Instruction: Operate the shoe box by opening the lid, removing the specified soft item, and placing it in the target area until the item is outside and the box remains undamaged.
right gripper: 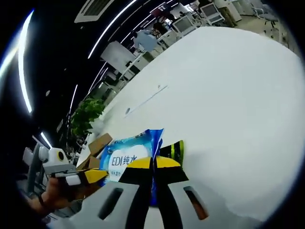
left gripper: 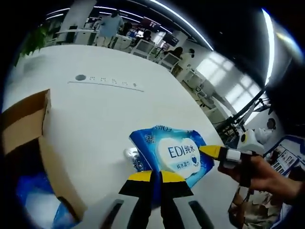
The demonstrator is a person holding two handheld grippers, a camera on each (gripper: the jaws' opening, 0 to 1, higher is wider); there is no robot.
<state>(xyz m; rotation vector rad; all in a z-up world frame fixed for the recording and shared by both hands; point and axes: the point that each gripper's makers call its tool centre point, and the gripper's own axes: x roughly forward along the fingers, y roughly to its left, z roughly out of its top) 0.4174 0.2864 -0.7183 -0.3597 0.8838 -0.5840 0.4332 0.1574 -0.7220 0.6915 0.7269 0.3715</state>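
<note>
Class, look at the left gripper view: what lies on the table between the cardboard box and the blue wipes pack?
Bare white table separates the cardboard box and the wipes pack.

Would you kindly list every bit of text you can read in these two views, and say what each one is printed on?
"EDI纯水": on the white label of the blue wipes pack, also readable in the right gripper view.
Small characters beneath it on the label: too blurred to read.
Marks in a row on the white table: too small to read.

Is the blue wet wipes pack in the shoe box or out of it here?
Out. The wet wipes pack is held above the white table between both grippers' shut jaws, clear of the open cardboard shoe box beside it.
</note>
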